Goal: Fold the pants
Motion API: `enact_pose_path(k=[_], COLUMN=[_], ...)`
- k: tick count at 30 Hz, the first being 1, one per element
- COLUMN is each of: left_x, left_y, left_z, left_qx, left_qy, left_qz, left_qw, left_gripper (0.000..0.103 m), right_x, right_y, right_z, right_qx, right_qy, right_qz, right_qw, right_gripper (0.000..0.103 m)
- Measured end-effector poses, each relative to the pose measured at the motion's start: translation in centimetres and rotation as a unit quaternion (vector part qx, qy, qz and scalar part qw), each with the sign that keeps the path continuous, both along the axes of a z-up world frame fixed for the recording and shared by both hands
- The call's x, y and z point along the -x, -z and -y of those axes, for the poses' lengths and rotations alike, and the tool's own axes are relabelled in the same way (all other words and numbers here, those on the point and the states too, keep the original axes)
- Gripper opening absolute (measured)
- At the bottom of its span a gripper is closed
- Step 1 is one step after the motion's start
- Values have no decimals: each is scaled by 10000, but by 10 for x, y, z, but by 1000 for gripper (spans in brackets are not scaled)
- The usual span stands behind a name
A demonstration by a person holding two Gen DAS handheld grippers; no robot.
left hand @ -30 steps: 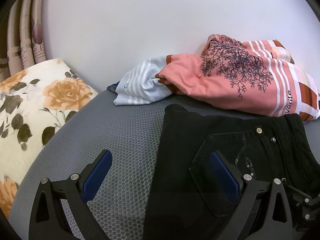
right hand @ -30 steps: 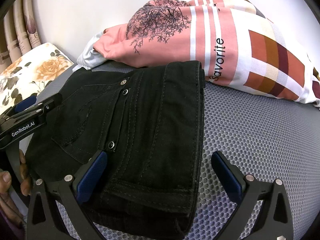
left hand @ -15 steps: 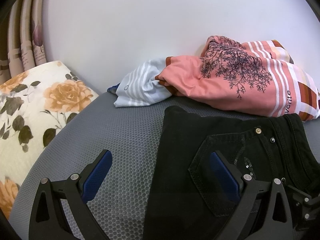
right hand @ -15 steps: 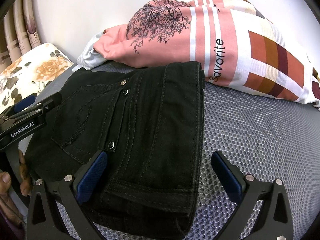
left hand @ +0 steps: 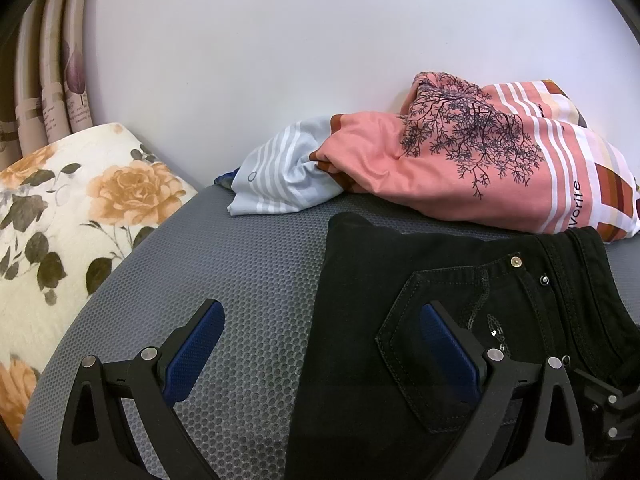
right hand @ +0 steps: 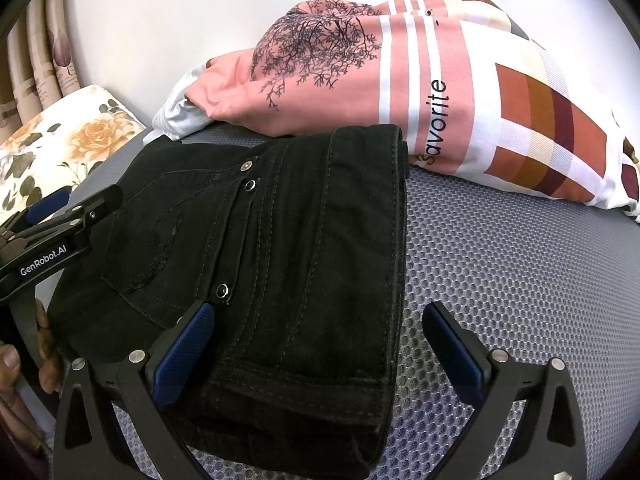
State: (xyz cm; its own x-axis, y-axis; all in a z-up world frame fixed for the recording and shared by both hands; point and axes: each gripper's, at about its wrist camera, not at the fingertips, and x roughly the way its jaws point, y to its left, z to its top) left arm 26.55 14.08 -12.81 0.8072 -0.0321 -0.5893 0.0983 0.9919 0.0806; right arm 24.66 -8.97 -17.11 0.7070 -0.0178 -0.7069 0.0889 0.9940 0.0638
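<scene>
The black pants [right hand: 280,264] lie folded in a thick, compact stack on the grey mesh surface [right hand: 520,280]. All places below are given from the pants.

The far edge of the pants touches a pink cushion [right hand: 360,92], which lies along the white wall [left hand: 280,60]. The right edge of the stack is straight, and beside it the mesh is bare up to the cushion. The near edge shows several layers, with a thick hem on top.

The right gripper [right hand: 316,344] is at the near edge, with its jaws spread wide and holding nothing. Its left finger stands over the fabric, near a dark snap; its right finger stands over bare mesh, apart from the right edge.

The left gripper [left hand: 320,340] is at the left side of the pants, also spread wide and empty. Its right finger is over the back pocket [left hand: 436,344], and its left finger is over bare mesh, well apart from the left edge. I cannot tell if the fingers touch the fabric.

Left of the pants the mesh is free up to a floral pillow [left hand: 68,232]. A striped pale cloth [left hand: 280,180] lies behind this free part, against the cushion. In the right wrist view, a hand [right hand: 24,364] shows at the lower left, behind the left gripper.
</scene>
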Motion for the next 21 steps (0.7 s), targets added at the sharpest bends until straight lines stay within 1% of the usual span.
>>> enact_pose_path(k=[21], left_x=[2], left_y=[-2], left_z=[1], left_qx=[-1], left_qy=[40], left_qz=[42], left_qw=[10000], left_gripper=[99], right_x=[0], right_y=[0], right_z=[0], right_qx=[27], right_qy=[8], right_qz=[11], right_qw=[10000], right_gripper=[103])
